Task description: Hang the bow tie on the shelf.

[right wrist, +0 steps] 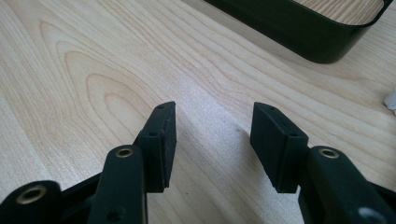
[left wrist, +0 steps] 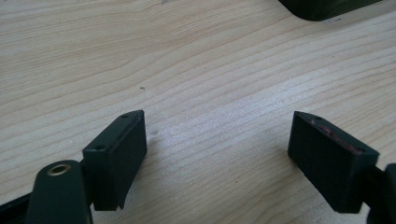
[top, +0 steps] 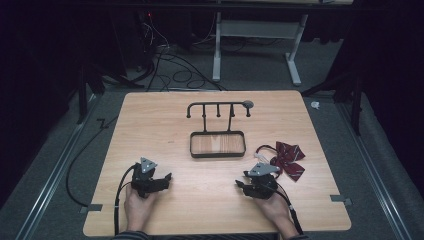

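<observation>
Left gripper [top: 167, 177] low on the wooden table [top: 150, 110], jaws spread wide over bare wood, gripping nothing. Mid-table, black rack [top: 218, 107] with pegs, standing in a shallow black tray [top: 217, 145]. Right gripper [top: 239, 185] near the front edge, jaws parted, empty. Just beyond it, touching nothing, dark red striped bow tie [top: 289, 160] flat on the table.

No legible txt, labels or nos. anywhere (all views).
</observation>
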`<action>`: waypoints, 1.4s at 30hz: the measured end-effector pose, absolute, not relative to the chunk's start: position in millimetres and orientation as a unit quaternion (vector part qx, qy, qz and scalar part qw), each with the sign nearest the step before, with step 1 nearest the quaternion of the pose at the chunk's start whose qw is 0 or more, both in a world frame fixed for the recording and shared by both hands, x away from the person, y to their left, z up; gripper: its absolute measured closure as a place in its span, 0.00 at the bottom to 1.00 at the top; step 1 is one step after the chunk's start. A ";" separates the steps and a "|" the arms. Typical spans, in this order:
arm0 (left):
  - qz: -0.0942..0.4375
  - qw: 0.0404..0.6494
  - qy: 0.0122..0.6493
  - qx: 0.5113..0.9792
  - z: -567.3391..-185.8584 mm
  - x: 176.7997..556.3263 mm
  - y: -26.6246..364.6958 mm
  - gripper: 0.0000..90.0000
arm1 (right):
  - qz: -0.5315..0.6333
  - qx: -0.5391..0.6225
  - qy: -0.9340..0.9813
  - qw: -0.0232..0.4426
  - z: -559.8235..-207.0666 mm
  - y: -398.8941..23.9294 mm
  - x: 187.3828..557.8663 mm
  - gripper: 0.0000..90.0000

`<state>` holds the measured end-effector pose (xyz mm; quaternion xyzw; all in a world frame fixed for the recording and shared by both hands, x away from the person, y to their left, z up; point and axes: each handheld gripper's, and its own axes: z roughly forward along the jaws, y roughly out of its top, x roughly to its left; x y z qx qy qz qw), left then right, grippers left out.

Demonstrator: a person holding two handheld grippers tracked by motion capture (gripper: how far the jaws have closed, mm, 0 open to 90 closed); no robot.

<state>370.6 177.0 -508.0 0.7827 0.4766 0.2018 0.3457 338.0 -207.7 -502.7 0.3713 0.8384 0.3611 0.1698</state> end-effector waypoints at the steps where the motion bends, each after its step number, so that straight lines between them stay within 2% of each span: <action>1: 0.202 0.346 0.477 0.783 -508.0 370.6 177.0 0.22 | 0.361 0.371 0.838 0.170 -502.6 -207.8 338.1 0.58; 30: 0.202 0.347 0.477 0.782 -508.0 370.7 177.0 0.22 | 0.362 0.373 0.838 0.167 -502.5 -208.0 338.2 0.59; 42: 0.201 0.347 0.477 0.782 -508.1 370.7 177.3 0.22 | 0.377 0.394 0.818 0.184 -496.5 -217.0 331.8 0.63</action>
